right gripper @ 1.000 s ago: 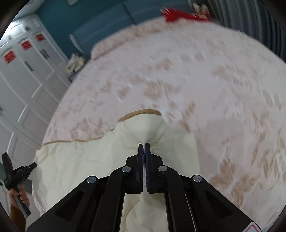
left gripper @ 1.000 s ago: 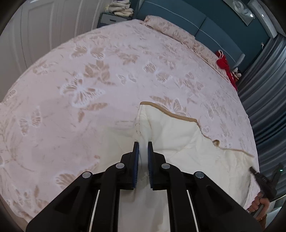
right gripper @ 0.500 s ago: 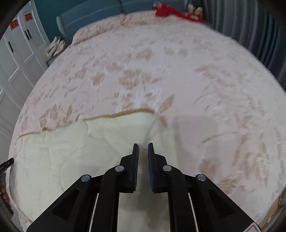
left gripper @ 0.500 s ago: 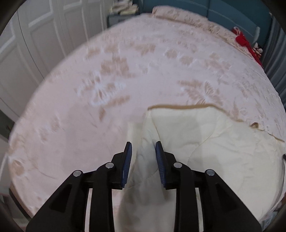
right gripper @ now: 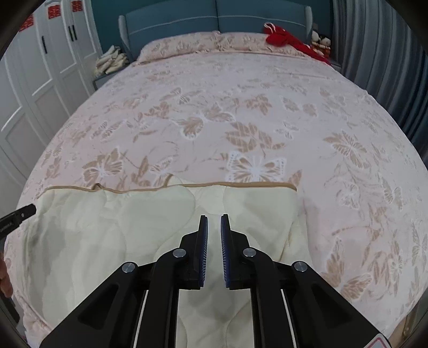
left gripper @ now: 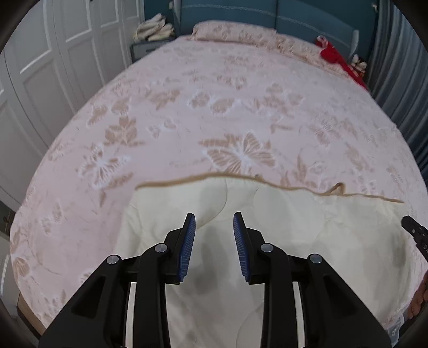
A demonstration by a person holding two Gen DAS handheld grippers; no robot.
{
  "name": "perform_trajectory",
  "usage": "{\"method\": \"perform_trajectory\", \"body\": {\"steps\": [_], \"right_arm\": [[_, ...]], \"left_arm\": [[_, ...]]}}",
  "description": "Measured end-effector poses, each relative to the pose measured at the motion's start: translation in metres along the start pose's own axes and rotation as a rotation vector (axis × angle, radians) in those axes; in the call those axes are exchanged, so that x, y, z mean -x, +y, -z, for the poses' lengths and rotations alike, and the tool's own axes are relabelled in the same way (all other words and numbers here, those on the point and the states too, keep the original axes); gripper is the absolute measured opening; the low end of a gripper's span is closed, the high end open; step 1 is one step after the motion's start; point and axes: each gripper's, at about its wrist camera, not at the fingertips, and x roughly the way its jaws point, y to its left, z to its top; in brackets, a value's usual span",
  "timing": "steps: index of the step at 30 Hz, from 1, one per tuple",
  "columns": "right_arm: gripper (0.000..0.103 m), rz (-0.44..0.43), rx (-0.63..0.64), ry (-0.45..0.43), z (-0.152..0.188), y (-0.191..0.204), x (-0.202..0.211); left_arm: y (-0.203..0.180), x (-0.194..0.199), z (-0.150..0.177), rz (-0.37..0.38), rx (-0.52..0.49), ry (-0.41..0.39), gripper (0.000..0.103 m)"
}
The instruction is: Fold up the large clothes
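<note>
Both grippers have let go: left gripper wide, right gripper narrowly parted, quilt spread crosswise beneath them.

We see the quilt lying on the near end of the bed, its far hem running across the bed from side to side. Our left tool hangs over the quilt's left part and our right tool over its right part, each with its jaws apart. At the far end a pillow lies against the headboard, with a garment to its right. A wardrobe stands left of the bed, a nightstand beyond it carrying a pile of folded cloth. Curtains hang on the right.
</note>
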Motion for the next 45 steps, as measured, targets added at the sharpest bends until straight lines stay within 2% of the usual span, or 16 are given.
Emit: {"method": "perform_trajectory", "body": {"steps": [9,17,23,33,39,40,41,44,45], "right_arm": [[0.005,0.034,-0.061,0.101,0.007,-0.020,-0.057],[0.000,0.033,-0.052,0.108,0.015,-0.021,-0.087],[0.000,0.031,-0.051,0.076,0.019,-0.019,-0.096],[0.000,0.013,-0.066,0.048,0.024,-0.022,-0.101],[0.000,0.046,-0.040,0.084,0.013,-0.016,-0.090],[0.002,0.029,-0.049,0.077,0.009,-0.013,-0.080],[0.011,-0.035,-0.069,0.050,0.005,-0.010,-0.065],[0.011,-0.141,-0.047,0.011,-0.004,0.017,-0.038],[0.010,-0.157,-0.028,0.012,-0.007,0.026,-0.036]], "left_arm": [[0.008,-0.050,0.008,-0.047,0.031,0.072,0.028],[0.007,-0.079,0.016,-0.048,0.025,0.080,0.028],[0.003,-0.089,0.022,-0.068,0.005,0.045,0.028],[0.003,-0.095,0.027,-0.056,0.005,0.000,0.028],[0.003,-0.092,0.025,-0.050,0.002,0.003,0.028],[0.003,-0.086,0.023,-0.043,0.002,0.007,0.028],[0.005,-0.076,0.019,-0.020,0.013,0.012,0.027],[0.002,-0.050,0.009,0.070,0.035,0.000,0.027],[-0.002,-0.047,0.005,0.077,0.024,-0.001,0.027]]}}
